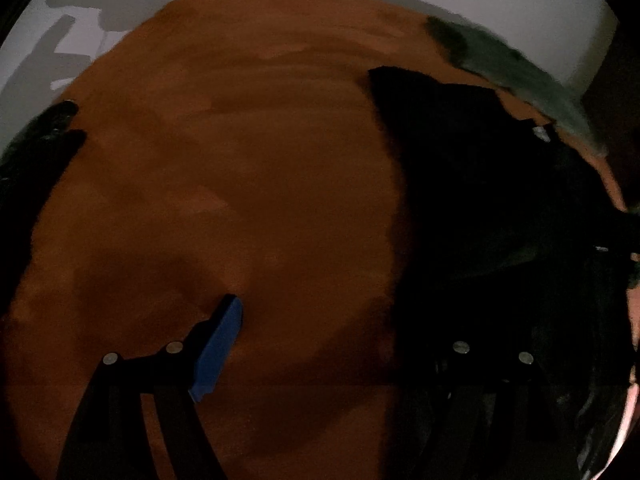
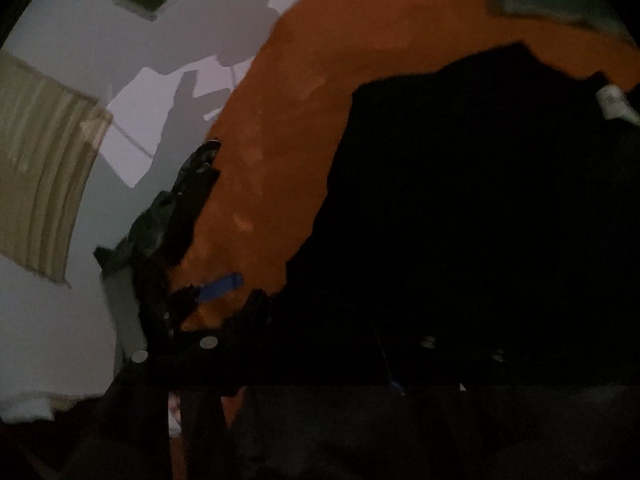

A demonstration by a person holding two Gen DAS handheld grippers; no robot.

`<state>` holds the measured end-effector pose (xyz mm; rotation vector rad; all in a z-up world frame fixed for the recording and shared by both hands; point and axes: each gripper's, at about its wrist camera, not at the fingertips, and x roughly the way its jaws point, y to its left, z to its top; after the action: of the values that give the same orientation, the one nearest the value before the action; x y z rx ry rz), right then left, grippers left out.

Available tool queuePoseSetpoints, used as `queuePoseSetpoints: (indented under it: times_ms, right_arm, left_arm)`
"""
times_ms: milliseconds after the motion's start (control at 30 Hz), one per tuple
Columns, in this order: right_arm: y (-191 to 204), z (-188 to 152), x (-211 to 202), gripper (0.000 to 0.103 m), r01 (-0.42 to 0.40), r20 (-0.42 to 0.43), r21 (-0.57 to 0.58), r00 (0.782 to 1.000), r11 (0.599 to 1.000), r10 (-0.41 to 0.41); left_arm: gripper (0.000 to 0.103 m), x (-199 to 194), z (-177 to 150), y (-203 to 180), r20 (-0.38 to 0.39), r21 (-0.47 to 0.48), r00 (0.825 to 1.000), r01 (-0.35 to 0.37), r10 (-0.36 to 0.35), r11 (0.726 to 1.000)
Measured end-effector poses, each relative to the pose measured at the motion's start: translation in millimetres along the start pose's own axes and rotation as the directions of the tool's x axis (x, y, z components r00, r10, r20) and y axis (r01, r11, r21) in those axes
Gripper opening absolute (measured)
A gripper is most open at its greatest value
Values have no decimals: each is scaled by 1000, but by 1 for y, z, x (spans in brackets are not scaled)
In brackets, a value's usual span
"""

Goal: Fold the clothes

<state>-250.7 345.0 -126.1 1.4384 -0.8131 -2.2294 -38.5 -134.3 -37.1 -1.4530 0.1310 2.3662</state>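
Dim, blurred fisheye views over an orange cover (image 1: 240, 180). One black garment (image 1: 480, 200) lay on its right part, spread loosely with ragged, uneven edges. One small white label (image 2: 612, 104) showed at its far edge. It reached right down to both cameras.

My left gripper (image 1: 344, 320) was spread wide. Its one visible blue pad (image 1: 218, 348) hung over bare orange, just left of the cloth's edge. The opposite finger was lost against the black cloth, so I could not tell whether it was over or under it. Nothing was pinched between them.

My right gripper (image 2: 316, 332) sat in near darkness against the garment. One blue pad (image 2: 220, 286) peeked out low on the left. The fingertips did not show, so I could not tell whether they were parted, closed, or pinching cloth.

I judged the garment soft, limp and light. It would sag and drag instead of holding its shape, and it should not be slippery on the matt cover. I thought the best hold was a pinch on a single layer at an edge or corner, one gripper at each end of the same edge. How far the folding had got, I could not tell.

Count: one black garment, one grey-green cloth (image 1: 500, 60) at the far edge, one dark lumpy thing (image 1: 44, 136) at the left edge that I could not identify, and two grippers.
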Motion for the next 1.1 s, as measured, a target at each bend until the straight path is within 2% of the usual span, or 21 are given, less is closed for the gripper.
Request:
queuePoseSetpoints:
  times_ms: [100,133,167,200,267,333,500,567,667,800,933,967,1000,1033,1100]
  right_arm:
    - [-3,9,18,49,17,-9,50,1000,999,-17]
    - [-7,7,13,26,12,5,58,1000,998,-13]
    - [-6,6,11,11,11,21,51,1000,999,-12]
    - [-4,5,9,2,10,36,43,999,999,-11]
    - [4,-6,-3,2,26,76,-7,997,1000,-25]
    - [12,-19,-11,2,46,98,-56,994,997,-40]
    - [4,-50,2,2,127,42,-90,991,988,-124]
    - [-12,-60,10,2,148,-4,-55,989,987,-148]
    - [-27,-66,15,2,106,-48,16,993,994,-105]
    - [-18,-64,-2,4,78,18,2,997,997,-78]
    - [3,-49,-5,4,48,52,-20,998,999,-47]
    - [8,-45,-5,8,41,60,-25,997,999,-39]
    - [13,-41,-6,20,34,68,-31,997,999,-32]
    - [18,-37,-6,28,27,75,-36,997,999,-24]
    - [23,-32,11,28,63,60,-68,996,996,-59]
  left_arm:
    - [78,-1,4,-14,25,58,999,33,-35,998]
    - [78,0,5,-20,28,81,999,33,-35,996]
    - [78,1,6,-26,28,99,999,29,-32,995]
    - [78,4,7,-31,25,116,999,26,-29,993]
    - [78,16,13,-40,14,137,1000,0,-2,991]
    - [78,28,16,-43,14,142,998,-59,58,988]
    - [80,19,12,-17,26,-6,998,-53,53,999]
    - [80,18,10,-10,28,-15,999,-37,38,999]
    - [80,21,12,-4,23,-14,1000,0,0,1000]
    - [80,17,14,6,21,-47,997,78,-78,996]
    - [80,14,9,15,20,-35,995,99,-99,994]
    - [80,12,9,15,21,-30,995,101,-100,994]
    - [80,9,9,16,24,-32,994,105,-104,994]
    - [80,6,8,18,28,-36,994,109,-108,993]
    - [80,-1,10,21,42,-51,991,129,-127,990]
